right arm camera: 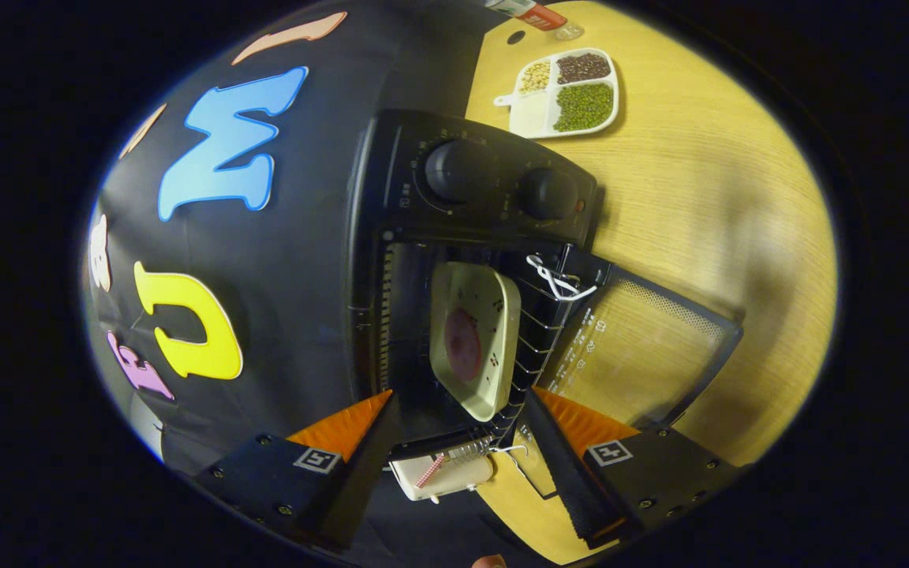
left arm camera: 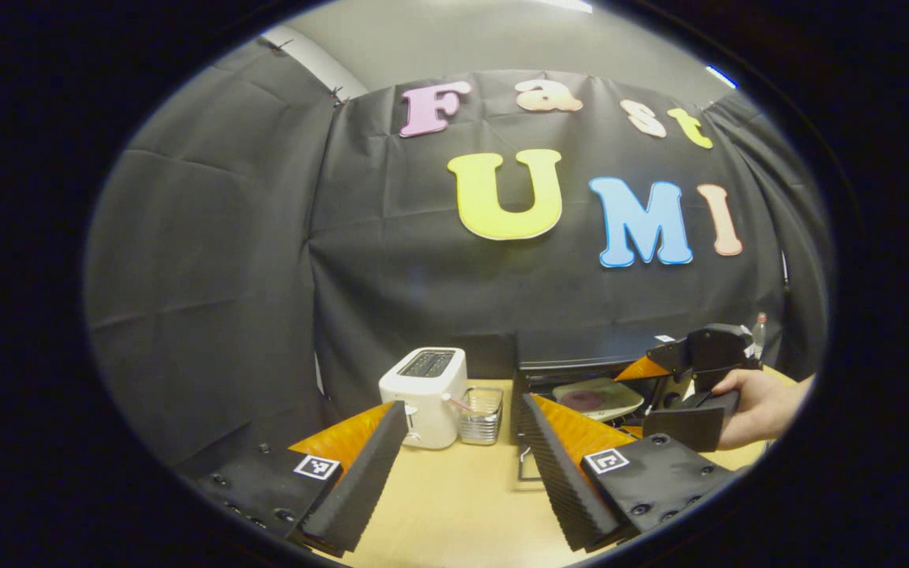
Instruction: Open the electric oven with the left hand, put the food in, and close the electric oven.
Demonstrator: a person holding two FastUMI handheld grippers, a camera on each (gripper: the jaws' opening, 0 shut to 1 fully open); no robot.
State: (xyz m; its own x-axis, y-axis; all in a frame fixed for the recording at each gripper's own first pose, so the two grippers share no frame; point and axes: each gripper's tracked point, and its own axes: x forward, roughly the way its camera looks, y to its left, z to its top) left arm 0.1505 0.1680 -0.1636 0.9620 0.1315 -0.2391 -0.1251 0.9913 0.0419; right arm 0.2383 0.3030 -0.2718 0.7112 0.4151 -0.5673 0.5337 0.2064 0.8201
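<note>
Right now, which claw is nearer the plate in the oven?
Right. The right claw sits at the oven mouth by the plate; the left claw is farther back over the table.

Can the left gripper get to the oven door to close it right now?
Probably yes. The left gripper is open and holds nothing, and the oven door lies folded down with bare table in front. The right gripper near the plate may crowd it.
</note>
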